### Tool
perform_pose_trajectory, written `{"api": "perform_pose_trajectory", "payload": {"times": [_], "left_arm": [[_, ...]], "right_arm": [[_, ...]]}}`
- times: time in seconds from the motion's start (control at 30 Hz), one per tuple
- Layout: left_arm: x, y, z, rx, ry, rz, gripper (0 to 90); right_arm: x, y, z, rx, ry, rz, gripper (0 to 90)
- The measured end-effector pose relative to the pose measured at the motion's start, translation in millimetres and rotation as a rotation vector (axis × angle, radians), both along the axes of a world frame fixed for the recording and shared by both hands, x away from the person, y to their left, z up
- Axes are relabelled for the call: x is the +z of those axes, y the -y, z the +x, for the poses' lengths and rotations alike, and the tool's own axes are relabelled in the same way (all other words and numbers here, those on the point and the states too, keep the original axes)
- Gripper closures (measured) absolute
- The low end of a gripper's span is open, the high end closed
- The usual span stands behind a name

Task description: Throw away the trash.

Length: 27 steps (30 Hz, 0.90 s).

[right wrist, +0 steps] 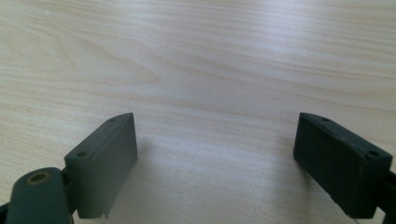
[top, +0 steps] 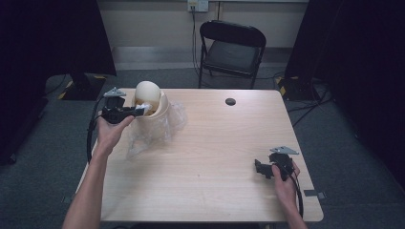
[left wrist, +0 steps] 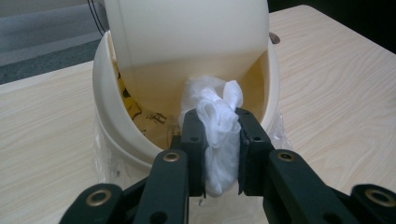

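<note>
Nearest, the right gripper (right wrist: 215, 154) rests idle on the table (right wrist: 210, 56), jaws wide apart on nothing; farther off, the left gripper (left wrist: 215, 140) is clamped on a crumpled white tissue (left wrist: 217, 121) at the mouth of the cream swing-lid bin (left wrist: 187, 42); light, soft, easily torn, it seems best pinched mid-wad; its long axis runs along the jaws, pointing into the bin.

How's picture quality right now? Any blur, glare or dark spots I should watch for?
High view: table evenly lit, surroundings dark, slightly soft. Left gripper view: tissue and bin sharp, the lid bright but not blown out, nearest parts of the left hand-held gripper soft. Right gripper view: soft sheen on the wood, right hand-held gripper jaws blurred, faint shadows beneath.
</note>
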<state>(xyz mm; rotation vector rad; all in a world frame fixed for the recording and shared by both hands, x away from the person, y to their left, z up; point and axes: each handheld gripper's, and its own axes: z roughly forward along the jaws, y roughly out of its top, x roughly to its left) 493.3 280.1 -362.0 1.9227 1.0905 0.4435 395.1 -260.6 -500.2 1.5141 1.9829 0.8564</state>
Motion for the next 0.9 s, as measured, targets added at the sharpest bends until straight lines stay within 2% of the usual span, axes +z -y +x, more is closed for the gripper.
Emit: {"api": "perform_pose_trajectory", "payload": {"times": [0.23, 0.33, 0.43, 0.57, 0.9], "left_arm": [[-3.4, 9.6, 8.4, 0.013, -0.019, 0.012, 76.3], [-4.8, 14.0, 14.6, 0.015, -0.037, 0.053, 76.2], [-5.5, 16.9, 20.4, 0.025, -0.047, 0.056, 76.1], [-11.3, 23.3, 26.3, 0.033, -0.066, 0.09, 75.9], [-22.0, 27.6, 36.4, 0.058, -0.115, 0.075, 75.0]], "right_arm": [[0.0, 0.1, 0.0, 0.0, 0.0, 0.0, 12.7], [0.0, 0.1, 0.0, 0.001, 0.0, 0.0, 12.7], [0.0, 0.0, 0.0, -0.001, -0.001, 0.0, 12.7], [0.0, 0.0, 0.0, 0.0, 0.0, 0.0, 12.7], [0.0, 0.1, 0.0, 0.001, 0.0, -0.001, 12.7]]}}
